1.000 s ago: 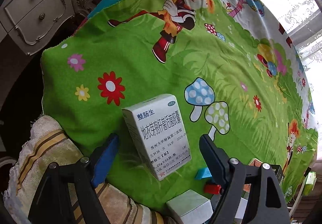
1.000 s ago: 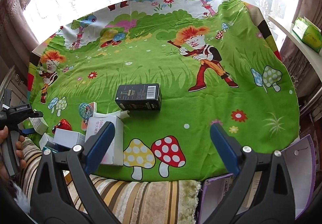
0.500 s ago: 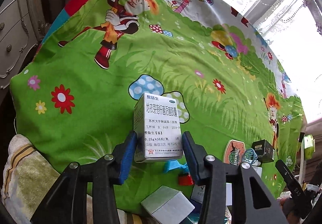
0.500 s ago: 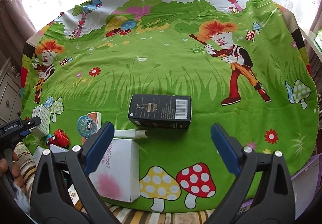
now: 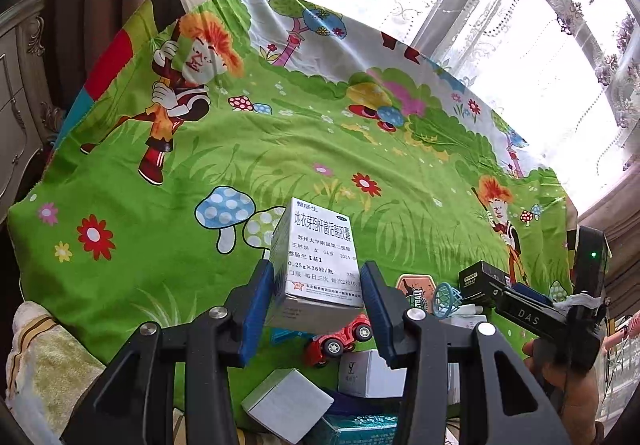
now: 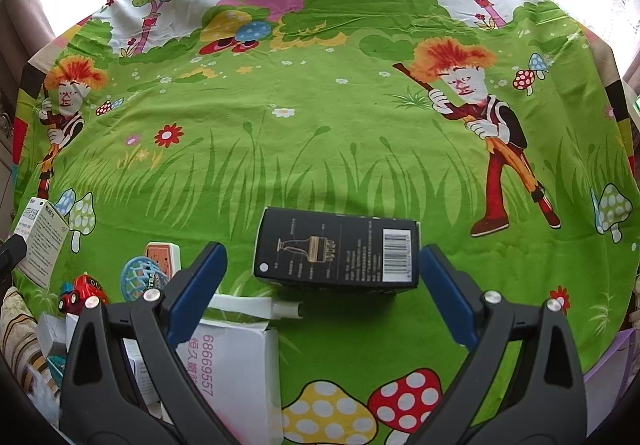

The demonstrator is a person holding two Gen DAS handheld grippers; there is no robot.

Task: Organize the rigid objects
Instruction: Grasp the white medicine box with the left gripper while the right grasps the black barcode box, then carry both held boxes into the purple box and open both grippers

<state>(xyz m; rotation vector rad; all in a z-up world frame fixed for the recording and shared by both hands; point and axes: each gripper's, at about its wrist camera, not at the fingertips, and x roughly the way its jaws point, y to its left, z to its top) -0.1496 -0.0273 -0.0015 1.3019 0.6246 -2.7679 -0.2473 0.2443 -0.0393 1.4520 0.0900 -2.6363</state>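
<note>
The white medicine box (image 5: 316, 265) with black Chinese print is upright and lifted off the green cartoon sheet (image 5: 200, 149), clamped at its sides; the black box (image 6: 338, 249) with a barcode lies flat on the sheet; a red toy car (image 5: 340, 337) sits among white boxes (image 5: 288, 403).

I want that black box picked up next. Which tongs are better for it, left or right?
Probably the right tongs: they are open, with the black box lying right between them. The left tongs are already holding the white medicine box.
</note>
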